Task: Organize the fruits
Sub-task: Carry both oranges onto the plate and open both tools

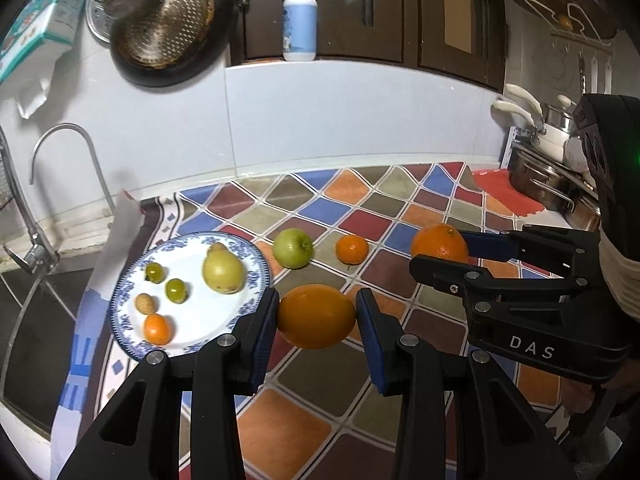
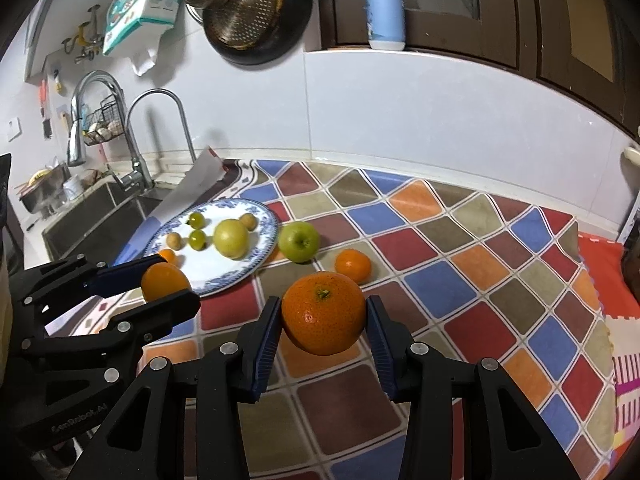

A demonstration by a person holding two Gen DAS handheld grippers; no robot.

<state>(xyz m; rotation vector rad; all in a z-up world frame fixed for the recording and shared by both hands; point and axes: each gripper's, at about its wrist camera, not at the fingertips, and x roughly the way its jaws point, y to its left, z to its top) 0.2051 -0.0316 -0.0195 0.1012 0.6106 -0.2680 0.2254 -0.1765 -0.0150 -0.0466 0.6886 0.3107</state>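
My left gripper [image 1: 317, 316] is shut on a smooth orange [image 1: 316, 316], held above the mat just right of the blue-and-white plate [image 1: 244, 308]. My right gripper [image 2: 323, 320] is shut on a speckled orange [image 2: 323, 312], held over the mat. Each gripper shows in the other's view: the right gripper [image 1: 440, 256] and the left gripper [image 2: 168, 284]. The plate [image 2: 260, 258] holds a yellow pear [image 1: 223, 272], two green fruits, a small brown fruit and a small tangerine [image 1: 158, 329]. A green apple [image 1: 293, 247] and a tangerine [image 1: 351, 249] lie on the mat.
A colourful checked mat [image 2: 460, 280] covers the counter. A sink [image 2: 88, 216] with tall taps [image 2: 136, 152] lies to the left. Pots [image 1: 540, 176] stand at the right. A pan and colander [image 1: 168, 28] hang on the wall; a lotion bottle [image 1: 300, 24] stands on the ledge.
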